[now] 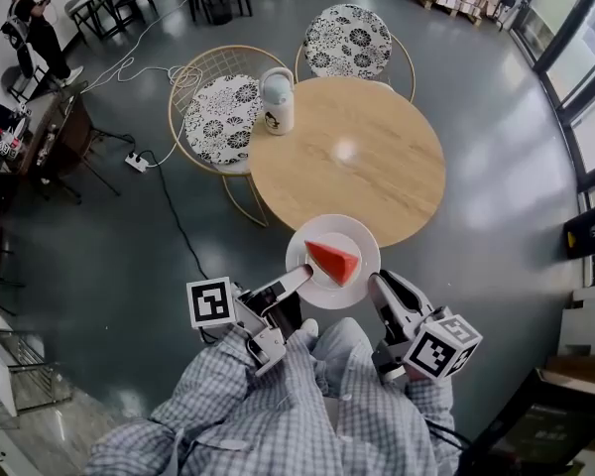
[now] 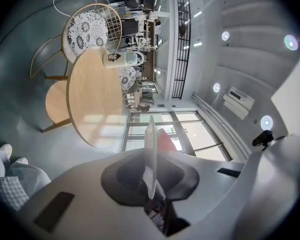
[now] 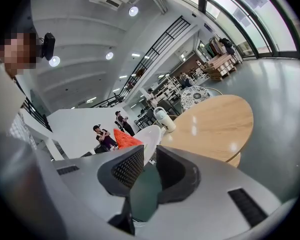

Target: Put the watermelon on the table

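Red wedge of watermelon, lying on a white plate at the near edge of the round wooden table. The plate overlaps the table edge, with roughly half of it out over the floor. Whether its far part rests on the wood cannot be told from these views. The left gripper is clamped on the plate's left rim, and its own view shows the rim edge-on, pinched between the closed jaws, with the fruit just beyond. Taking the plate rather than the fruit probably spares the soft flesh from the jaws and lets plate and fruit travel as one load. The right gripper sits just beside the plate's near right side. Its jaws are parted by a narrow gap with nothing between them. It is likely kept close to steady the plate, since a grip on one rim would let it tip. The wedge is triangular, with its point towards the left gripper. It is orange-red in the right gripper view, with an even, matt surface, and no rind or seeds can be made out. A white and pale blue jug stands on the far left of the table, well apart from the plate, so most of the wood is free for setting down.
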`<state>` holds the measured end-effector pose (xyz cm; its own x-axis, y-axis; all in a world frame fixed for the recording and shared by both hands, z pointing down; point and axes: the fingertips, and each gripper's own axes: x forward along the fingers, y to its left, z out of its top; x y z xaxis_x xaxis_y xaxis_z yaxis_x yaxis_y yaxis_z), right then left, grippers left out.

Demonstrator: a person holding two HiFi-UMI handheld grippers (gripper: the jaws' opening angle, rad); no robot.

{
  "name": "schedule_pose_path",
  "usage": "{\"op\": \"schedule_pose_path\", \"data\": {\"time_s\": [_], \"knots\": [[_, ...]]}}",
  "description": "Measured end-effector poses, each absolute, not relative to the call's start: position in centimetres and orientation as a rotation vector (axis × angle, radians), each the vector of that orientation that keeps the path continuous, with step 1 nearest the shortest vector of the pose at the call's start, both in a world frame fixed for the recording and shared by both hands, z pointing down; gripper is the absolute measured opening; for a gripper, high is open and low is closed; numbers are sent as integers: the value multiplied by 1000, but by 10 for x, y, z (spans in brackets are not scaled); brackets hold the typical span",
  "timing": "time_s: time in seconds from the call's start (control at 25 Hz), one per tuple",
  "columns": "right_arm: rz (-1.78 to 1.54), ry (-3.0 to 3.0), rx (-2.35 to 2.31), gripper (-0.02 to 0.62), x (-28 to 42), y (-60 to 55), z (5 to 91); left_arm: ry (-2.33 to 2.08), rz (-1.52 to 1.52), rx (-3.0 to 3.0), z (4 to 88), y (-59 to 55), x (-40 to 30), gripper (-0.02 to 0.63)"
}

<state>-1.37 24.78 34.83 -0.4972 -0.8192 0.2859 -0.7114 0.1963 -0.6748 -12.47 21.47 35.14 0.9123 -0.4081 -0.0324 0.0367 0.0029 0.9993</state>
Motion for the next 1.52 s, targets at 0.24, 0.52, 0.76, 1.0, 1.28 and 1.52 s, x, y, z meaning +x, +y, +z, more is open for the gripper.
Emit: {"op": "schedule_pose_path", "data": {"time_s": [0.24, 0.52, 0.76, 1.0, 1.28, 1.52], "knots": [[-1186, 2298, -1488, 80, -14, 247, 348, -296, -357, 1528, 354, 214, -125, 38], [-1173, 2298, -1486, 78, -11, 242, 346, -294, -361, 1531, 352, 209, -122, 38], [-1174, 2311, -1464, 78, -6, 217, 349, -307, -379, 1526, 355, 186, -118, 38], [-1194, 2308, -1453, 78, 6, 191, 349, -318, -381, 1527, 354, 161, -106, 38], [-1215, 2330, -1435, 78, 19, 155, 355, -339, -404, 1508, 360, 128, -94, 38], [-1229, 2345, -1436, 78, 41, 118, 357, -359, -421, 1498, 365, 94, -73, 38]]}}
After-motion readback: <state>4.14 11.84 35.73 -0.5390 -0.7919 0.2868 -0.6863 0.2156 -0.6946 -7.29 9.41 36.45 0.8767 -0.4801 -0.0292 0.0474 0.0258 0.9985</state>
